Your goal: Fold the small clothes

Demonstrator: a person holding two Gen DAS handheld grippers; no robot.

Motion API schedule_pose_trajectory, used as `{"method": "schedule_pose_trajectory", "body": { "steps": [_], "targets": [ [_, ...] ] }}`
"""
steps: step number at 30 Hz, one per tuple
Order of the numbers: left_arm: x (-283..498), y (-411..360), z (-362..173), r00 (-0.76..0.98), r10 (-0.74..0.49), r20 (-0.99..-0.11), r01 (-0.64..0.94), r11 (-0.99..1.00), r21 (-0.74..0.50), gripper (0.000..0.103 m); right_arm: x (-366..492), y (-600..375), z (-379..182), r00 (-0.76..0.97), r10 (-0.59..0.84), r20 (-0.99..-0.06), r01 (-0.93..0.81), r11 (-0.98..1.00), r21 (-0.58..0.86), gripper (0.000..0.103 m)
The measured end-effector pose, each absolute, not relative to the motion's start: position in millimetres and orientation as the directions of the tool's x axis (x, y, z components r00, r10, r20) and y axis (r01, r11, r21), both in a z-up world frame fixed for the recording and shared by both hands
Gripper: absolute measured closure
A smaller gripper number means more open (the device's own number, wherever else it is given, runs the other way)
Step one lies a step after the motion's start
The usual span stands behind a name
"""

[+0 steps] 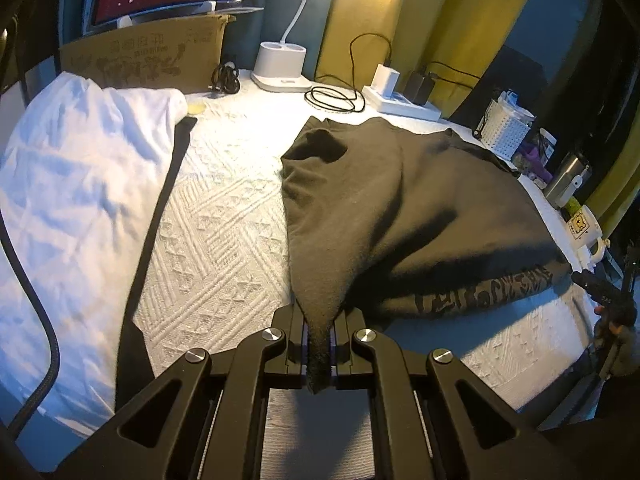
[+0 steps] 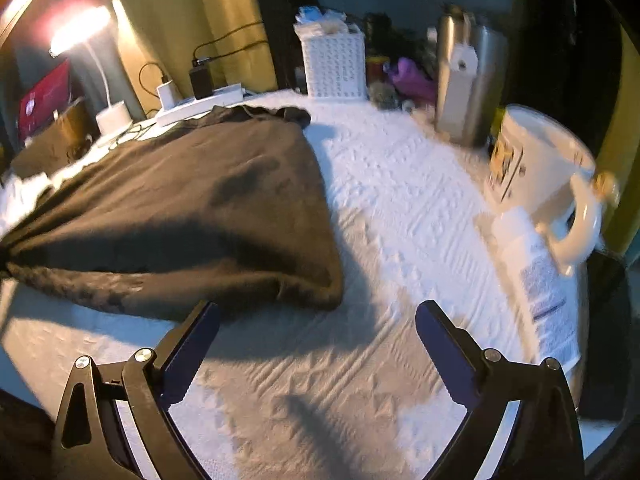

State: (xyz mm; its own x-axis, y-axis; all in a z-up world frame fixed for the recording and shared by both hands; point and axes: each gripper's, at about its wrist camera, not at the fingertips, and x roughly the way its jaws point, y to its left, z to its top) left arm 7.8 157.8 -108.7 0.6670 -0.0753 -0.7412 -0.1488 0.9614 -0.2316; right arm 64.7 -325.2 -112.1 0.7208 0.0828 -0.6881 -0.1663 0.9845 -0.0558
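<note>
The left gripper (image 1: 319,344) has its jaws pinched tight on a corner of the dark cloth (image 1: 400,208), which lies on the white tabletop (image 1: 224,232). The right gripper (image 2: 318,320) has its jaws wide apart, holding nothing.

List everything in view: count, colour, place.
dark garment: one, brown-black, middle of the cloth, corner pinched
white garment: one, white, left side
table cover: one, white, textured, under everything
desk lamp: one, white, back edge
power strip: one, white, back, chargers plugged in
basket: one, white, perforated, back right
flask: one, steel, right
mug: one, white, right edge
left gripper: black, shut on the dark garment
right gripper: black, open, empty
</note>
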Motion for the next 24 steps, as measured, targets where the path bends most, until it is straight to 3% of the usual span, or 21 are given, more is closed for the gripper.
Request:
{"method": "schedule_pose_trajectory", "body": {
  "steps": [1, 3, 4, 6, 7, 8, 12, 15, 17, 19, 20, 22, 24],
  "targets": [
    [7.4, 158.1, -106.5, 0.672, -0.073, -0.737, -0.147, 0.962, -0.230, 0.097, 68.3, -324.0, -114.3, 0.718, 0.061, -0.693, -0.164, 0.983, -0.083, 0.005],
    [8.0, 159.1, -103.2, 0.677, -0.070, -0.733, -0.147, 0.963, -0.228, 0.097, 74.5, -323.2, -117.9, 0.706, 0.074, -0.704, -0.184, 0.980, -0.081, 0.028],
    [8.0, 158.9, -102.2, 0.678, -0.069, -0.731, -0.147, 0.963, -0.227, 0.097, 79.1, -321.5, -122.1, 0.696, 0.077, -0.714, -0.195, 0.977, -0.085, 0.051],
    [8.1, 158.2, -98.7, 0.682, -0.067, -0.728, -0.141, 0.965, -0.221, 0.097, 81.3, -321.8, -123.3, 0.697, 0.095, -0.711, -0.220, 0.972, -0.086, 0.060],
    [7.9, 157.9, -96.1, 0.684, -0.065, -0.727, -0.138, 0.967, -0.216, 0.097, 82.2, -320.1, -121.5, 0.690, 0.104, -0.716, -0.239, 0.967, -0.090, 0.081],
    [7.6, 157.4, -92.3, 0.688, -0.065, -0.723, -0.130, 0.969, -0.211, 0.097, 81.6, -319.4, -119.5, 0.694, 0.081, -0.715, -0.236, 0.964, -0.120, 0.085],
    [6.8, 155.0, -86.6, 0.695, -0.061, -0.716, -0.108, 0.976, -0.188, 0.097, 80.7, -317.2, -121.5, 0.696, 0.020, -0.718, -0.250, 0.944, -0.215, 0.085],
    [7.3, 159.4, -112.8, 0.650, -0.057, -0.758, -0.137, 0.972, -0.191, 0.097, 73.8, -312.5, -123.0, 0.711, -0.048, -0.701, -0.244, 0.919, -0.310, 0.085],
    [3.8, 164.3, -132.5, 0.615, -0.051, -0.787, -0.177, 0.963, -0.201, 0.097, 70.5, -317.2, -126.9, 0.725, -0.190, -0.662, -0.164, 0.886, -0.433, 0.085],
    [-0.5, 166.4, -142.9, 0.590, -0.048, -0.806, -0.190, 0.962, -0.197, 0.097, 68.9, -335.6, -124.0, 0.706, -0.237, -0.667, -0.111, 0.893, -0.436, 0.085],
    [-1.8, 168.3, -144.3, 0.580, -0.050, -0.813, -0.194, 0.961, -0.198, 0.091, 68.4, -343.0, -121.3, 0.696, -0.239, -0.677, -0.097, 0.903, -0.418, 0.085],
    [-4.5, 174.0, -140.2, 0.581, -0.058, -0.812, -0.194, 0.959, -0.207, 0.091, 66.6, -350.2, -113.3, 0.701, -0.234, -0.674, -0.075, 0.915, -0.396, 0.084],
    [-7.7, 180.3, -130.0, 0.588, -0.061, -0.807, -0.191, 0.958, -0.212, 0.077, 66.8, -349.7, -103.9, 0.713, -0.219, -0.666, -0.069, 0.923, -0.378, 0.084]
  ]
}}
